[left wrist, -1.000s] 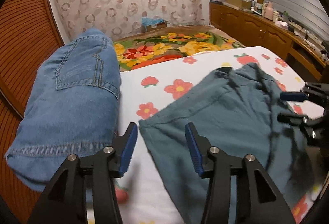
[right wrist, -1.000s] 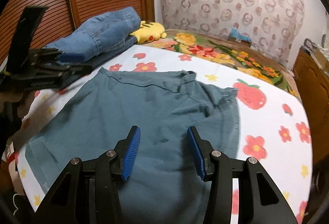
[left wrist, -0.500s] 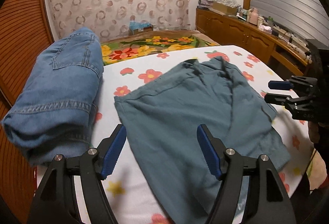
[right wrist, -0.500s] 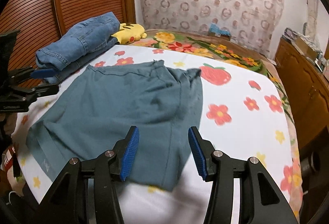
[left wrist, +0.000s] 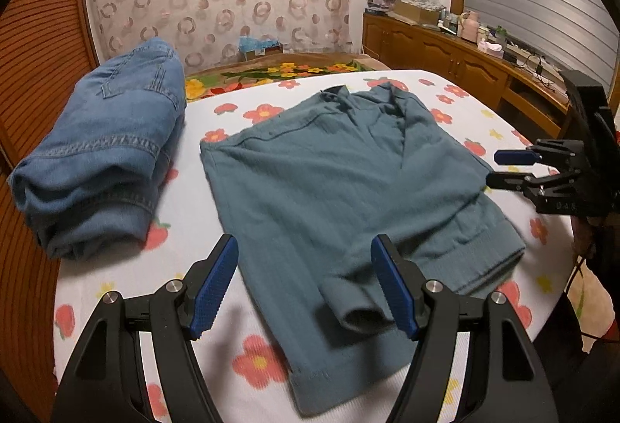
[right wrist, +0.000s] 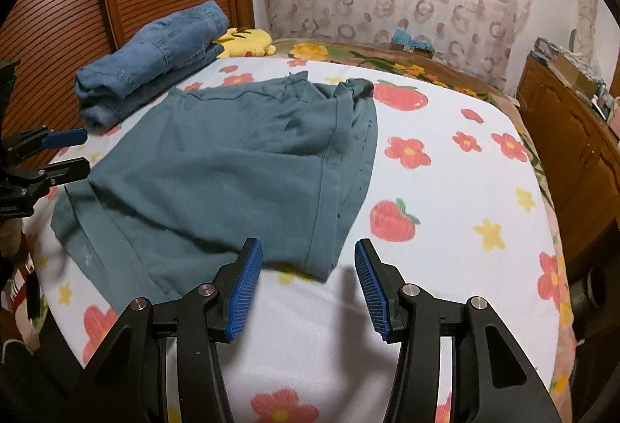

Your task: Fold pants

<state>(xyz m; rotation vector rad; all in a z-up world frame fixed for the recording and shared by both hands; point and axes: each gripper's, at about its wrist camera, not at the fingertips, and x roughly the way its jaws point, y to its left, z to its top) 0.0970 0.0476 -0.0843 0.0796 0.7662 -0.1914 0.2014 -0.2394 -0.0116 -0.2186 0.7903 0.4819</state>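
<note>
Teal knit pants lie spread flat on white bedsheet with red flower print, near its front edge, hem ends toward cameras. Left gripper hovers over the pants' near hem, blue pads wide apart, gripping nothing. Right gripper hovers just off the pants' other hem corner, pads parted, empty. Folded blue denim jeans sit just beside the pants; yellow plush toy behind them.
</note>
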